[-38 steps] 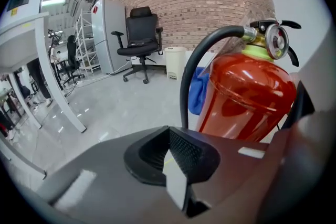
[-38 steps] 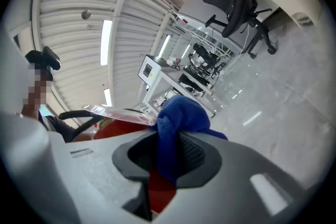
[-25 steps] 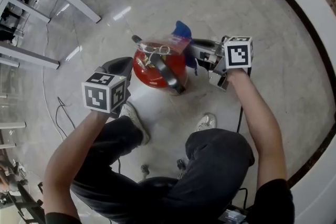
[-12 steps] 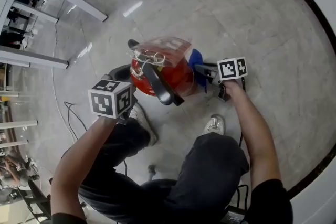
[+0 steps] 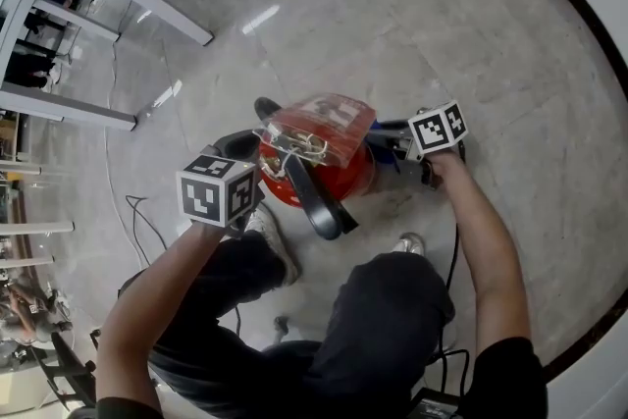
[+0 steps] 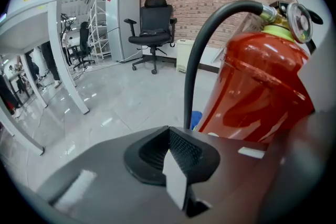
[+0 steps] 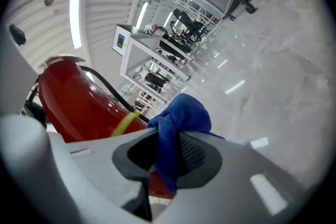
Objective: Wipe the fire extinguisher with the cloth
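While the left gripper [image 6: 173, 160] hangs with its jaws pressed together on nothing, the fire extinguisher [image 5: 349, 178] stands on the floor [image 5: 392, 5] just to its right, and the black hose [image 6: 195, 60] arches up ahead of the jaws. A tag in a clear sleeve [image 5: 329, 115] lies on top, its print too blurred to read. Right of the cylinder, the right gripper [image 7: 164, 160] clamps the blue cloth [image 7: 178, 123] close by the red side. Bare floor lies open beyond.

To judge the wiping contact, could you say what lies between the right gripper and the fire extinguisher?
A blue cloth, held by the right gripper; the right gripper view shows it.
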The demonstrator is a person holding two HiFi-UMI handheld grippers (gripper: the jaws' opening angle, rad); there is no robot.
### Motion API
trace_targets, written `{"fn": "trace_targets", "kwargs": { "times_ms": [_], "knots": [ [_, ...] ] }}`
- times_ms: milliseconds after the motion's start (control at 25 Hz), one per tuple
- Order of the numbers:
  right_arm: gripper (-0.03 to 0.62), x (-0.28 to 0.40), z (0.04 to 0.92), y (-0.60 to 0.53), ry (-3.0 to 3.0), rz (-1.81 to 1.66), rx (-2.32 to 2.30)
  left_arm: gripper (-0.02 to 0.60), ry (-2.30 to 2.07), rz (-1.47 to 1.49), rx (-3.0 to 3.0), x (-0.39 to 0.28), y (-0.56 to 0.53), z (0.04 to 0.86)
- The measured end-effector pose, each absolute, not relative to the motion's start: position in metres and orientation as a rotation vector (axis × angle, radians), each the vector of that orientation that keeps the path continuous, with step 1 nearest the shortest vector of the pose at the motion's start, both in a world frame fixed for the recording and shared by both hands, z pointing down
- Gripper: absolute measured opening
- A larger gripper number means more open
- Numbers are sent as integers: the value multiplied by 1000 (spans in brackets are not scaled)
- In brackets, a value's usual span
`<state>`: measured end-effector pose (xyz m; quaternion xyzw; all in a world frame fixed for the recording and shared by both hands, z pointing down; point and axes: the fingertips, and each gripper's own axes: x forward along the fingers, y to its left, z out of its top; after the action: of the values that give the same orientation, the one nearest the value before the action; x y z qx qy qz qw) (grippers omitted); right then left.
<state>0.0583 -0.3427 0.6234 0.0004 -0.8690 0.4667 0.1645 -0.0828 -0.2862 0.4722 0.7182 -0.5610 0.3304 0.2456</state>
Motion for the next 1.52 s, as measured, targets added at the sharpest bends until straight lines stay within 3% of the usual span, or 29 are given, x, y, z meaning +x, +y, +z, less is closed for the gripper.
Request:
{"fn": "trace_targets", "kwargs": {
  "times_ms": [320,640,1240,1520],
  "knots": [
    [87,17,508,-349,-2633,1185,-451,6,-1515,855,1992,-81,-299,471],
    [87,16,446,-348,-2760,1163,-520,6,-1513,818,2033,-83,-301,455],
    [86,71,629,-338,-2449,1302,317,6,-1454,846,2004,-68,-265,489],
    [87,105,673,-293,-2291,1243,386,6,-1383,933,2036,-56,-241,493]
  ]
}}
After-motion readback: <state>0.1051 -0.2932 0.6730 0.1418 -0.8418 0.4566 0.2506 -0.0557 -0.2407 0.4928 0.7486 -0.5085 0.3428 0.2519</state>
